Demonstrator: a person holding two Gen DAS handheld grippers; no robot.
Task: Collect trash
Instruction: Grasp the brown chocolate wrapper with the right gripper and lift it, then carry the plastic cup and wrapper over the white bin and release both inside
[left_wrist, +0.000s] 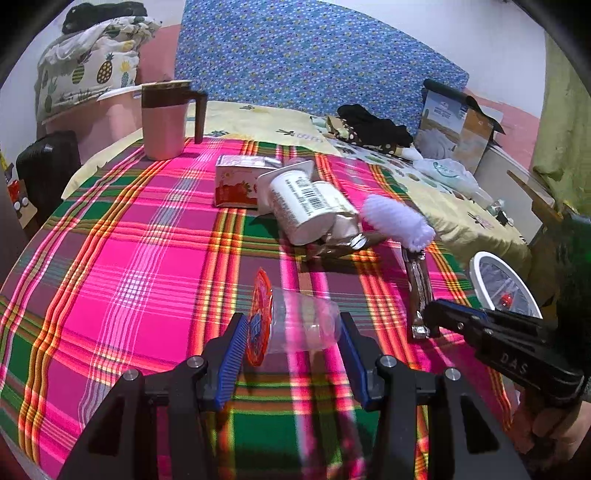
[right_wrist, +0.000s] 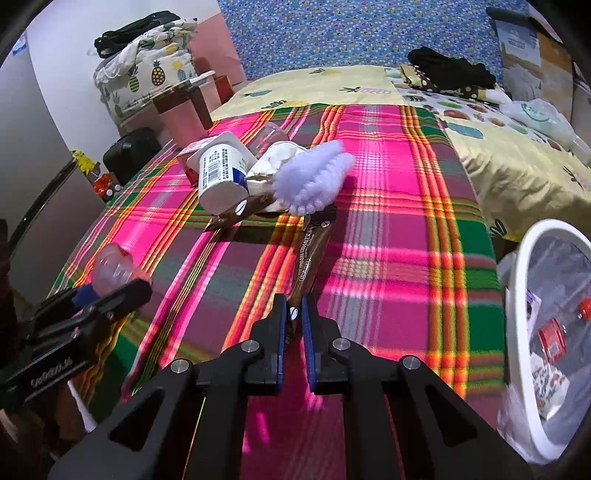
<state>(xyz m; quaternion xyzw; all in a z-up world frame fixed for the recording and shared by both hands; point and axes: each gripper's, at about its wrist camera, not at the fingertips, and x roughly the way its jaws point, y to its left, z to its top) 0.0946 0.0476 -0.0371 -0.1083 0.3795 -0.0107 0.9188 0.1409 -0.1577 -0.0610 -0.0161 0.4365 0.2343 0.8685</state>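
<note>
- My left gripper clamps a clear plastic cup with an orange lid, lying on its side near the bed's front edge.
- My right gripper is pressed together on the near end of a brown wrapper.
- A white tub and crumpled trash lie mid-bed.
- The white bin stands beside the bed's right edge.

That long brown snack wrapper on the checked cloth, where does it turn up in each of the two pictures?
Left wrist view: the brown wrapper lies right of centre, its near end pinched by the right gripper.
Right wrist view: it runs up the middle, from between the shut fingertips toward the pile.
Shared landmark: the white barcoded cup lying beyond the wrapper's far end.
</note>
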